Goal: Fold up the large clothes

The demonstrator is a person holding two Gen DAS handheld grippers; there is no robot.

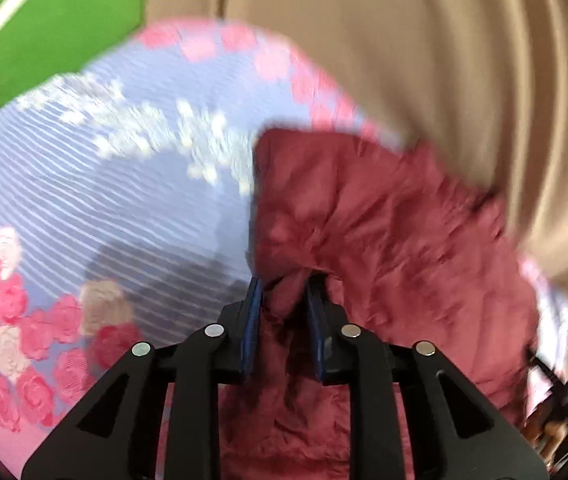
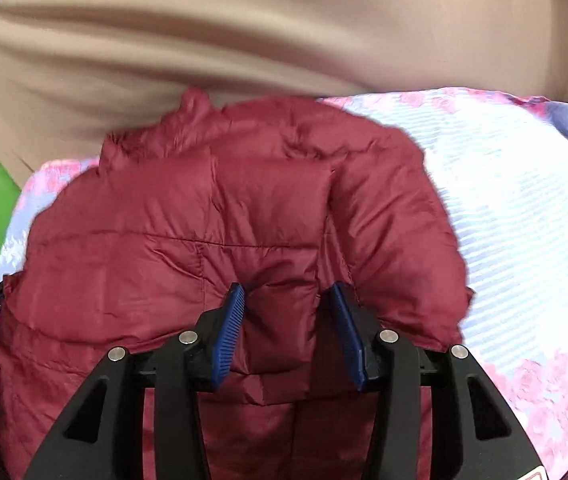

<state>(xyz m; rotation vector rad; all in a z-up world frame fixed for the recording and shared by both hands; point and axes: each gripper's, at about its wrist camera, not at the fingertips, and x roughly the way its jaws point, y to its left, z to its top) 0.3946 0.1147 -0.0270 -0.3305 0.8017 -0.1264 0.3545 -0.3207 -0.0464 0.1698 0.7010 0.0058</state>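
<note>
- Maroon puffer jacket [image 2: 212, 216] lies spread on your floral bedspread [image 2: 523, 208].
- Your left gripper [image 1: 284, 284] pinches a fold of jacket fabric, jaws nearly closed.
- Your right gripper [image 2: 287, 292] hovers over the jacket, jaws apart, gripping nothing.

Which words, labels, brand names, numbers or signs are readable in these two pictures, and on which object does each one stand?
No text can be read in either view.
Green cushion: white curved marks, no letters.
White label with red edge under the right gripper: cut off, unreadable.
Dark red quilted puffer jacket: no label shows.
Striped floral bedsheet: pattern only.
</note>
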